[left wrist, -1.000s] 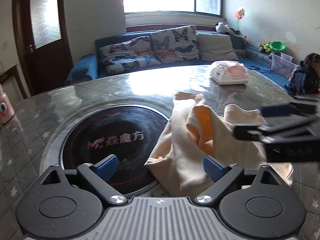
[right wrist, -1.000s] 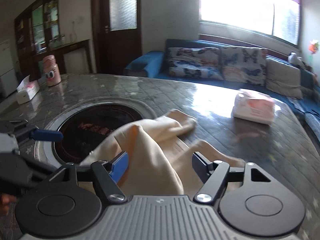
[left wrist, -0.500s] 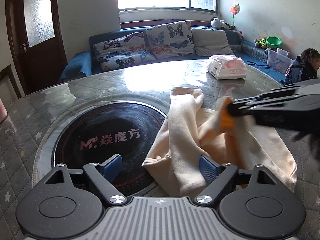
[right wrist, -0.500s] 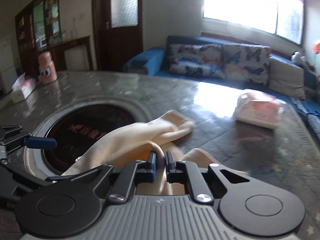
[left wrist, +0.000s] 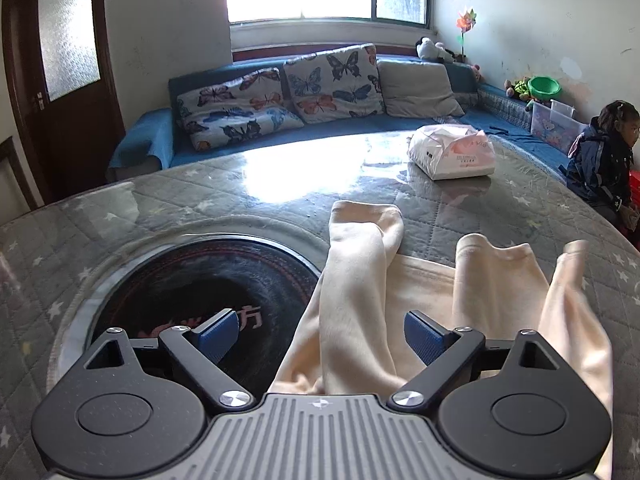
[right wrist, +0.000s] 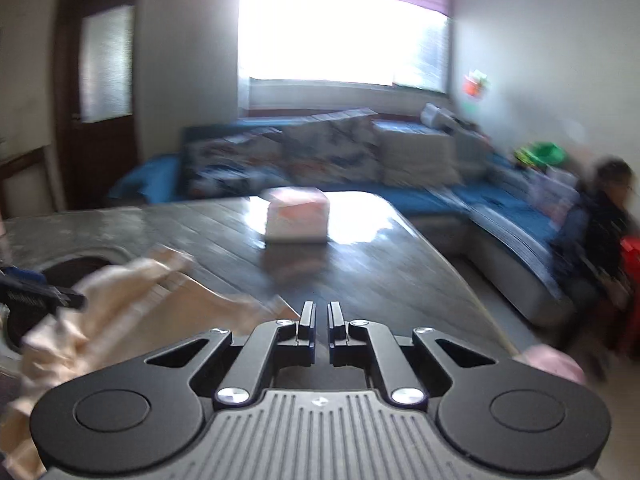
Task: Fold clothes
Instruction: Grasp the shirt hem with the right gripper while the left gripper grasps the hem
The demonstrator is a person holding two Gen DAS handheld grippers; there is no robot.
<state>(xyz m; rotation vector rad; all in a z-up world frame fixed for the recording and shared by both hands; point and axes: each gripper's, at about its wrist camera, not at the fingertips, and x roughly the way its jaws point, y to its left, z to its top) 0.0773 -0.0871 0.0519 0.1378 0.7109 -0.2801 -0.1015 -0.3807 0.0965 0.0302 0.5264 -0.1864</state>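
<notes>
A cream garment [left wrist: 420, 292] lies bunched on the quilted table, partly over a dark round inset [left wrist: 192, 280]. One sleeve runs up the middle and a flap hangs raised at the right edge [left wrist: 568, 292]. My left gripper [left wrist: 322, 330] is open, its blue pads on either side of the sleeve. In the blurred right wrist view my right gripper [right wrist: 319, 312] is nearly shut, and a thin edge of cream cloth [right wrist: 280, 306] reaches its left finger. I cannot tell if cloth is pinched. The garment [right wrist: 120, 304] trails to its left.
A white and pink plastic packet [left wrist: 452, 152] lies on the far side of the table [left wrist: 280, 184]. A blue sofa with butterfly cushions [left wrist: 320, 80] runs behind the table. A child [left wrist: 608, 160] sits at the right. The table's right edge [right wrist: 460, 280] is close to the right gripper.
The right gripper shut on the garment's middle, then swung right and out of the left view, pulling cloth over. The garment now lies wider. The left gripper stayed open and moved slightly forward.
</notes>
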